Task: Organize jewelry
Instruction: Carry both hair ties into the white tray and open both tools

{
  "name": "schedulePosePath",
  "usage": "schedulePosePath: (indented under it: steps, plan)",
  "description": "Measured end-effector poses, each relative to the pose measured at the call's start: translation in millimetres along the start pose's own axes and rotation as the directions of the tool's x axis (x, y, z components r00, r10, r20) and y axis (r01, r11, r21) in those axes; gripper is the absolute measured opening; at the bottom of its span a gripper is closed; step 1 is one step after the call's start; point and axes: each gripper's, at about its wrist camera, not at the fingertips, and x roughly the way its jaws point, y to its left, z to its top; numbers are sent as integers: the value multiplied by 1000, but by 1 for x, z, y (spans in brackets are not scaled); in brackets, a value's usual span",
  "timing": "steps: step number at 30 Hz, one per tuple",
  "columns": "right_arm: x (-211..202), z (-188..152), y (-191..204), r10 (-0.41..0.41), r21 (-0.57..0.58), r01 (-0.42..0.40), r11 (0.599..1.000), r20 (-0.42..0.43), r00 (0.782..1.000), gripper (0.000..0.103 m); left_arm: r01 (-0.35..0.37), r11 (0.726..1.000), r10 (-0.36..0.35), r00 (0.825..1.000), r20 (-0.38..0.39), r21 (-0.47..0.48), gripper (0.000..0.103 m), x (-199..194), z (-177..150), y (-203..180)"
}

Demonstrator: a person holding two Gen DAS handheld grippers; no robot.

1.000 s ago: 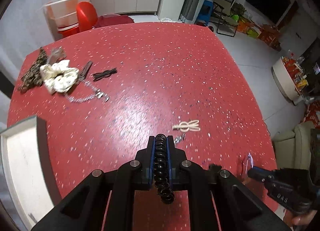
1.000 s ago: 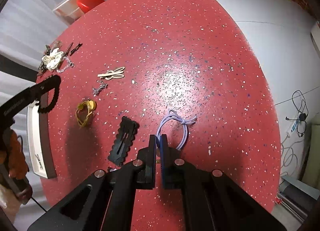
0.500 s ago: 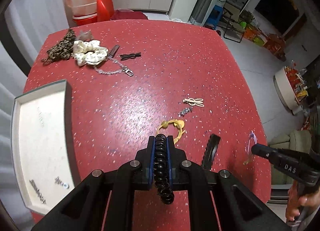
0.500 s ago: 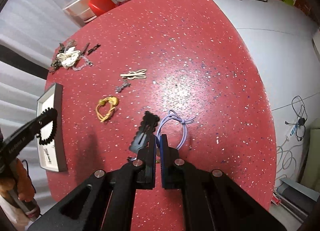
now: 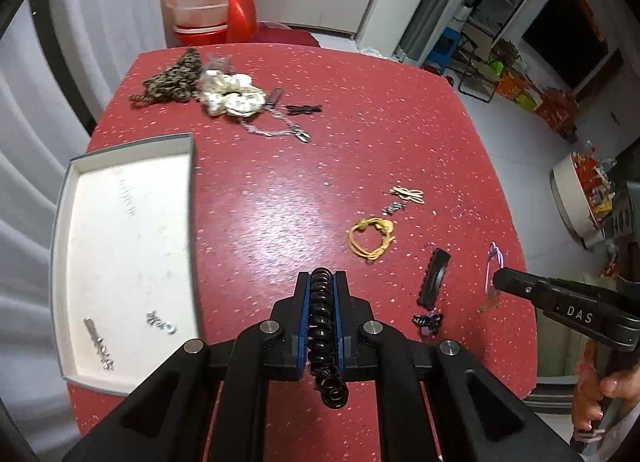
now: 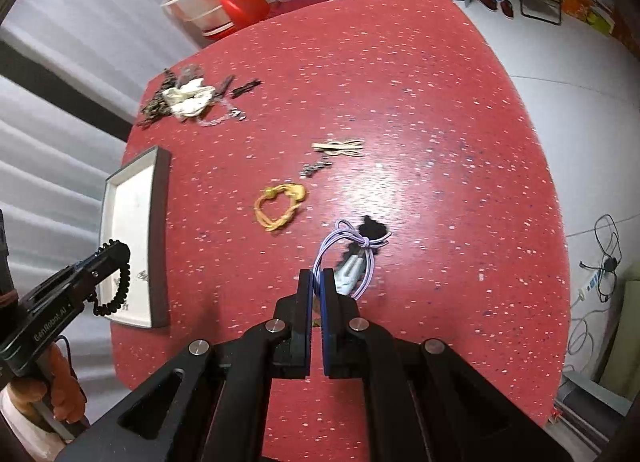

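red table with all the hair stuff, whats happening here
A person holding a gripper in each hand is sorting jewelry on the red table. The left gripper is shut on a black coil hair tie, and the right gripper pinches a lilac hair tie. A yellow bracelet, a black clip and a white scrunchie lie loose; the white tray holds a few small pieces.

Lilac hair tie (image 6: 347,252) now off table (image 6: 440,102)

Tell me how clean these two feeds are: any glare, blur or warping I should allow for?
Left wrist: glare patch on the red table, far pile and white scrunchie smeared, fisheye bends the tray edges. Right wrist: glare near the cream clip; lilac hair tie area motion-blurred; table edges curve strongly.
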Motion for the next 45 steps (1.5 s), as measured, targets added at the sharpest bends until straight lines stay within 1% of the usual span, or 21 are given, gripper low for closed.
schedulePosePath:
  steps: [9, 17, 24, 29, 37, 41, 45]
  plan:
    - [6, 2, 56, 38, -90, -39, 995, -13, 999, 4, -33, 996, 36, 999, 38, -82, 12, -25, -11, 45]
    - [18, 6, 109, 80, -167, -84, 982, -33, 996, 4, -66, 985, 76, 995, 58, -159, 12, -41, -21, 90]
    - [36, 10, 163, 110, -252, -121, 960, -56, 992, 4, -98, 969, 117, 990, 74, -226, 12, -52, -26, 135]
    - [49, 13, 204, 136, -318, -151, 936, -69, 988, 4, -120, 958, 145, 986, 77, -262, 12, -55, -28, 165]
    - [75, 21, 258, 160, -400, -185, 898, -95, 982, 4, -145, 938, 178, 981, 79, -315, 12, -44, -22, 206]
    - [92, 22, 277, 164, -422, -200, 884, -121, 979, 4, -157, 930, 189, 980, 67, -331, 12, -30, -15, 219]
    - [112, 24, 290, 155, -436, -200, 877, -137, 978, 4, -174, 929, 202, 978, 53, -325, 12, -16, -12, 225]
